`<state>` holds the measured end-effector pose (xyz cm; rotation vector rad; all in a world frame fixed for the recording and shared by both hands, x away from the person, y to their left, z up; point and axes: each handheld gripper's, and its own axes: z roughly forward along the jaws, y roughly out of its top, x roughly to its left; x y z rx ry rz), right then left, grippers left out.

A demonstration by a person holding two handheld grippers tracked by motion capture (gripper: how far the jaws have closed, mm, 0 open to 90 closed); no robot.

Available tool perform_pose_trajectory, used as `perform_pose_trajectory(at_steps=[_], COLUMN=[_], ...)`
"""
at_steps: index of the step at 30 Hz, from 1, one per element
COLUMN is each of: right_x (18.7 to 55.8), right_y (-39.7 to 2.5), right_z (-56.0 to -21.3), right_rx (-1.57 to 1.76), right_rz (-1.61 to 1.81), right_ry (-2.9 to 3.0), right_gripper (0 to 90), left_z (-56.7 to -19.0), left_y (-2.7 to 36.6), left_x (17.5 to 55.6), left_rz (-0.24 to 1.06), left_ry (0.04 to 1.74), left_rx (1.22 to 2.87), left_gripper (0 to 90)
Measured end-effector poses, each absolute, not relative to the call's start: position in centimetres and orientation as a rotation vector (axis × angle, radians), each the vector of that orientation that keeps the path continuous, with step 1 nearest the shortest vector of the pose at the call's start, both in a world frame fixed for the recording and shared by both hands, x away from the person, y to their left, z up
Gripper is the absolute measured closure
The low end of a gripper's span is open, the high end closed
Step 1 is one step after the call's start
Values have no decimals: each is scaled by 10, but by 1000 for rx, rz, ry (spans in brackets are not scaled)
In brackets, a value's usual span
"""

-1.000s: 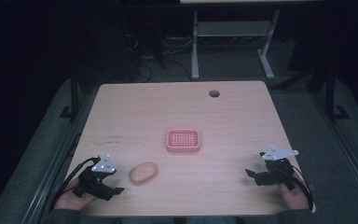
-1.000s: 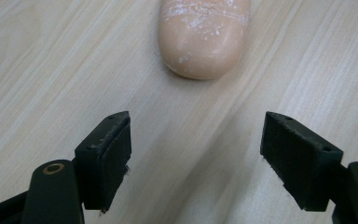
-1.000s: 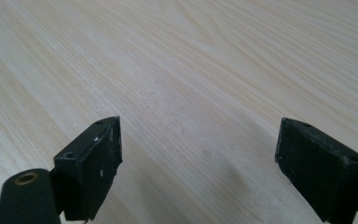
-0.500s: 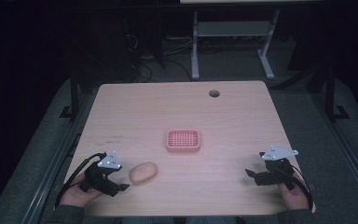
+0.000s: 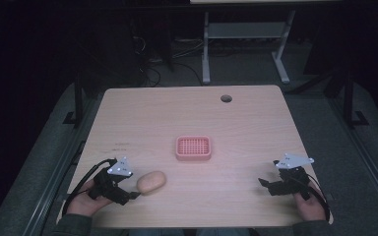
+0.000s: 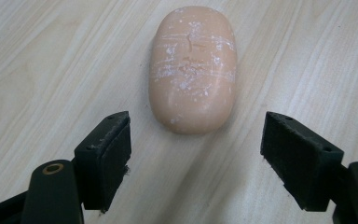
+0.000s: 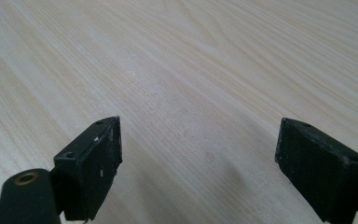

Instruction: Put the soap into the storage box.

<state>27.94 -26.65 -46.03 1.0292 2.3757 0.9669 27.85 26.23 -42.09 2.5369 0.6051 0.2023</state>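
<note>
Just ahead of the left gripper's [image 6: 196,154] wide-spread fingers [image 6: 107,154] lies the soap bar [image 6: 193,70], untouched.

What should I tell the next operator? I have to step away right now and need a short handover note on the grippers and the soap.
Left gripper: open, jaws spread wider than the bar of soap, just short of its near end; nothing gripped.
Right gripper: open, holding nothing, over bare wood near the right edge of the table.
Things: the soap lies flat on the table near the front left; the pink soap dish sits mid-table, with nothing in it.
Done: left gripper lined up with the soap.
Left: likely push forward, close on the soap, lift it and set it in the dish.
</note>
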Motion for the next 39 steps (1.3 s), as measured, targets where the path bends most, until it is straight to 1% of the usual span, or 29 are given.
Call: perform_pose_trajectory(at_steps=[14, 39], right_x=[280, 280], right_y=[-267, -266], right_z=[-461, -461], right_rx=[1027, 1019], right_rz=[969, 965], right_ry=[2377, 2386], right_gripper=[141, 141], left_z=[-424, -431], left_y=[246, 229], left_x=[288, 303], left_rz=[190, 162], left_ry=[564, 527], left_rx=[2566, 2595], left_gripper=[243, 243])
